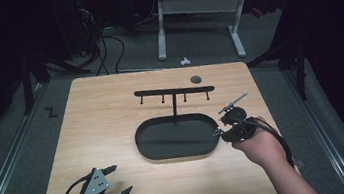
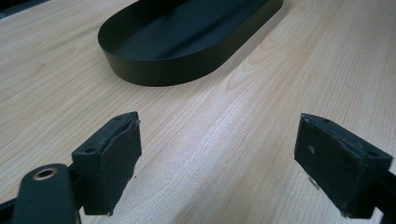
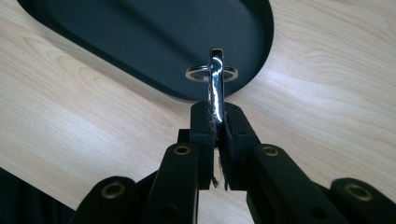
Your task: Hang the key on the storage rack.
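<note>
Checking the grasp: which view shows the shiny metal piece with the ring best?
Right gripper view: the metal piece stands clamped between the shut jaws, ring at the tray edge. High view shows it as a glint. Left gripper view shows the tray.

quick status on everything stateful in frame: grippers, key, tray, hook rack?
left gripper: open, holding nothing, over bare wood
right gripper: shut on the key, at the tray's right end
key: clamped edge-on between the jaws, ring at its tip
tray: upright on the table, nothing in it
hook rack: standing behind the tray, nothing on its hooks
</note>
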